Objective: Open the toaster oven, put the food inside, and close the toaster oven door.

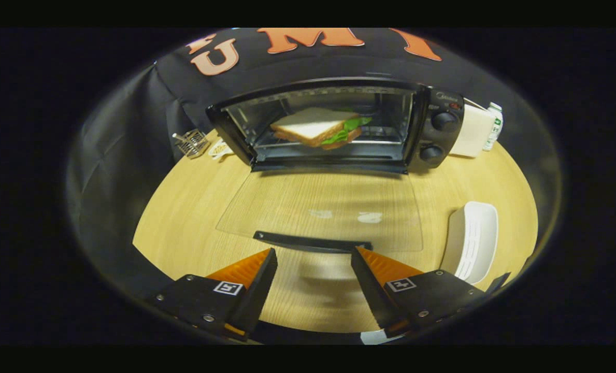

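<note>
Spread wide and gripping nothing, the jaws of my gripper [313, 259] sit just short of the door handle [312, 242], which lies between and slightly beyond the fingertips. The glass door [318, 207] of the toaster oven [333, 124] is folded flat onto the table [183, 207], and the sandwich [318, 127] already rests on the rack inside, so I judge only the closing is left. My worry is the handle sitting low against the wood: if I come in too high, the fingers may skate over it or scrape the glass. Lifting too fast could slam the door and jolt the oven backwards. Near right stands a white tray [473, 241]. Small lettering above the knobs [445, 122] is too blurred for me to read.
</note>
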`<state>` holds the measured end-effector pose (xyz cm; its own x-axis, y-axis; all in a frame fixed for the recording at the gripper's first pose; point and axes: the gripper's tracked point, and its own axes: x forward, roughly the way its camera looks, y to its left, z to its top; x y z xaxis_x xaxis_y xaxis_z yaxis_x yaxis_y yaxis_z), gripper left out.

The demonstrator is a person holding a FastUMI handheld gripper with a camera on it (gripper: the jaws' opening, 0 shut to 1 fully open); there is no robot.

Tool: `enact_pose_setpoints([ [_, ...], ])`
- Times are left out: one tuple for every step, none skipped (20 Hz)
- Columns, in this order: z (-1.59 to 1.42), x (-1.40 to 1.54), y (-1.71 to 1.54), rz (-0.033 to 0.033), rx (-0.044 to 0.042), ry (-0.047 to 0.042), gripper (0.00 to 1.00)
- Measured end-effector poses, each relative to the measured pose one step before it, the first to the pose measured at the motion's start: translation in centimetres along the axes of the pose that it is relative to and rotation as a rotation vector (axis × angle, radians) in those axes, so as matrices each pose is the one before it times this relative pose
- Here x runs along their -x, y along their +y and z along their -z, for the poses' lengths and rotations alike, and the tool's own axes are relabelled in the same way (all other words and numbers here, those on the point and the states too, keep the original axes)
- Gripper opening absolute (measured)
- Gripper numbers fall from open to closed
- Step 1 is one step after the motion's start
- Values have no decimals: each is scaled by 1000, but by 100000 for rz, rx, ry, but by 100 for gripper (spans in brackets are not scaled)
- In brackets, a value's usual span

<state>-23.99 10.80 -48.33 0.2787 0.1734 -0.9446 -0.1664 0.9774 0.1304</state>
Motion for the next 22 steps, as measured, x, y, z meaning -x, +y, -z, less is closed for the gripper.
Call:
enact_pose_setpoints([
  [789,-466,223,276,1412,2041,85],
  [329,-684,345,-340,475,1065,85],
  [288,-892,50,781,767,1117,85],
  [-736,-1290,-194,1759,753,597,85],
  [822,318,9,2468,500,1940,82],
  [-300,420,245,483,913,-961,78],
  [209,-290,216,-1222,1420,228,77],
  [-143,56,-27,392,1527,-353,78],
  [-14,103,-27,-39,186,-227,78],
  [-99,141,-21,-300,-1241,-19,77],
  [-133,141,185,-971,-2009,-29,77],
  [-134,226,229,-1495,-1835,20,77],
  [-255,126,6,-950,-1096,-656,77],
  [-35,253,-415,548,-131,-11,77],
  [109,140,-500,1713,-65,590,76],
  [396,97,-378,1344,-284,1608,75],
  [609,72,-177,624,133,2721,75],
  [88,-71,-198,571,844,141,74],
  [-309,-310,-252,1498,1409,-852,75],
  [275,-267,-17,425,166,1629,74],
  [181,-151,210,24,-155,1705,74],
  [-151,-221,188,96,190,-45,74],
])
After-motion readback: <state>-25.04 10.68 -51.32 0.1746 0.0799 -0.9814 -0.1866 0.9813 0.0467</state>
